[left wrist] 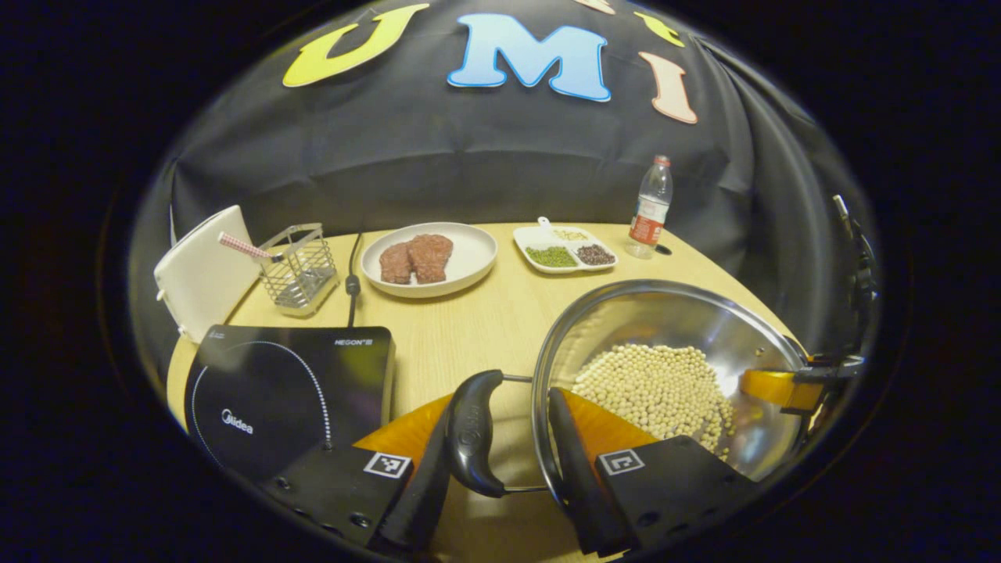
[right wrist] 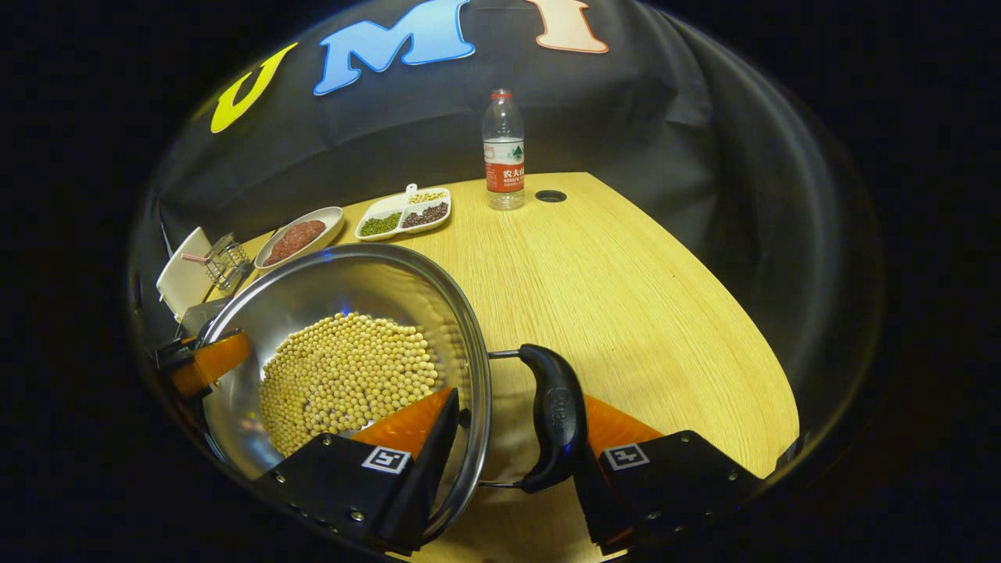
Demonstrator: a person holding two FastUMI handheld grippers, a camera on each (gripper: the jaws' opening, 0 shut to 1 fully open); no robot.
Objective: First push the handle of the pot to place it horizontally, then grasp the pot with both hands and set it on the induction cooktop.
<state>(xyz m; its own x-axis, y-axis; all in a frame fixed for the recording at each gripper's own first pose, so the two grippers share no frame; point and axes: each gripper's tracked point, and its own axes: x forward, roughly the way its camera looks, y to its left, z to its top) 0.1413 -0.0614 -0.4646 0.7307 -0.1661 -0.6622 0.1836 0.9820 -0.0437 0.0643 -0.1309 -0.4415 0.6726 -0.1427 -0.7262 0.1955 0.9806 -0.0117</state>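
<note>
Straddling the pot's two side handles, both claws sit at a two-handed grasp; judged stage: handles already horizontal, lift to the cooktop not yet done.

- Pot: steel, right of centre in the left gripper view, resting on the desk as far as can be told. Holds a heap of beans, so a level carry seems advisable.
- Left claw: bottom centre of its view. One finger lies outside the left handle, the other inside the pot rim. Jaws parted around handle and rim; whether they press is not clear.
- Right claw: bottom centre of the right gripper view. One finger inside the rim, the other behind the right handle. Same bracketing stance; contact looks close, firm clamping cannot be told.
- Cooktop: black glass, lower left of the left gripper view, just beside the pot. Destination; its cord runs to the back.
- Plate with meat, upper centre.
- Divided dish of pulses, right of the plate.
- Bottle, top centre of the right gripper view.
- Wire basket and white board, upper left.

Likely next need: close both claws evenly, then raise and shift toward the cooktop.
</note>
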